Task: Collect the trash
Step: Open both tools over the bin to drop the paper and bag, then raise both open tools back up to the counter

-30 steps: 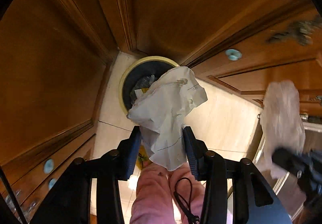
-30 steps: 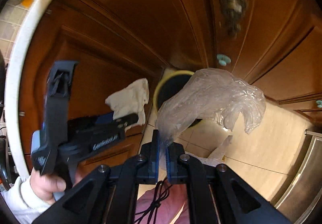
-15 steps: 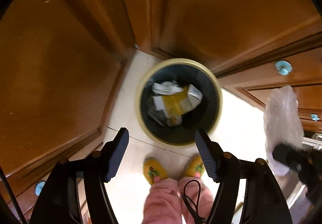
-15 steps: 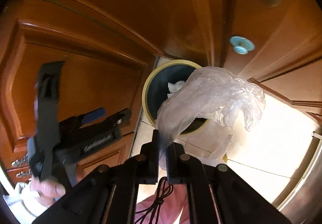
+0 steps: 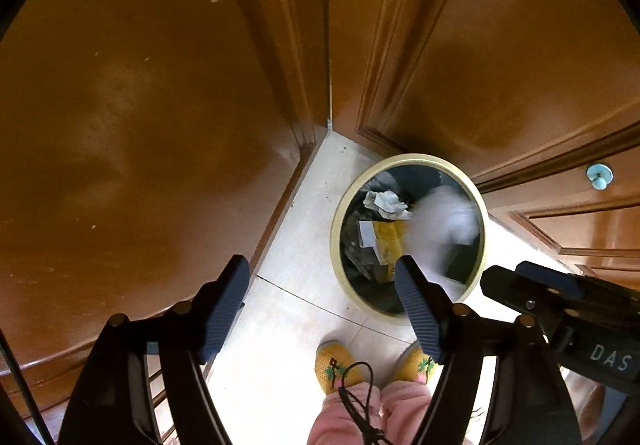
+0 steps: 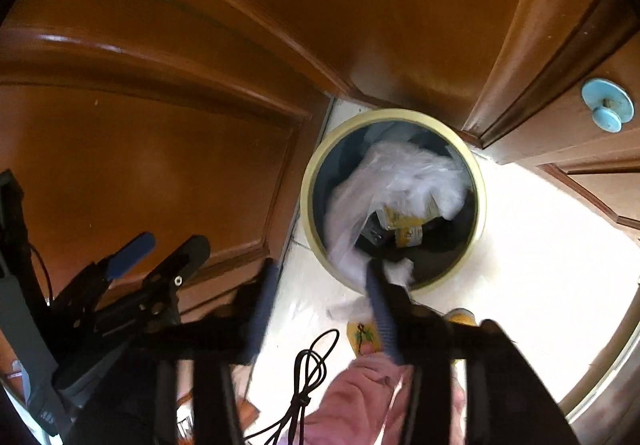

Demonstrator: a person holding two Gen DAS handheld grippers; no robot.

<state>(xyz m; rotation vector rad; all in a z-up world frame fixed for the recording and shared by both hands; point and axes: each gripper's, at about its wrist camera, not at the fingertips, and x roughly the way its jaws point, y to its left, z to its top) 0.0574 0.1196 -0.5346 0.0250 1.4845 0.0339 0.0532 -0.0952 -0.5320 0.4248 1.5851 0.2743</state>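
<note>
A round bin with a cream rim [image 5: 335, 241] [image 6: 308, 181] stands on the floor in the corner of the cabinets. Inside lie a crumpled white paper [image 5: 386, 203] and yellow packaging [image 5: 386, 241]. My left gripper [image 5: 320, 265] hangs above the bin's near left edge; its jaws are opening with nothing between them. My right gripper [image 6: 322, 269] is over the bin's near rim, its jaws opening. The clear plastic bag [image 6: 400, 181] [image 5: 448, 221], blurred, drops into the bin; its tail trails past the right finger but is not pinched.
Brown wooden cabinet doors [image 5: 140, 105] close in behind and left of the bin, one with a light blue knob [image 6: 607, 104]. The person's yellow slippers [image 5: 334, 365] and pink trouser legs stand on the pale tiled floor [image 5: 288, 285] in front. A black cable [image 6: 308, 373] dangles.
The left gripper let go of the crumpled paper, which now lies in the bin. The right gripper opened and the plastic bag falls in. Both grippers came closer to the bin.
</note>
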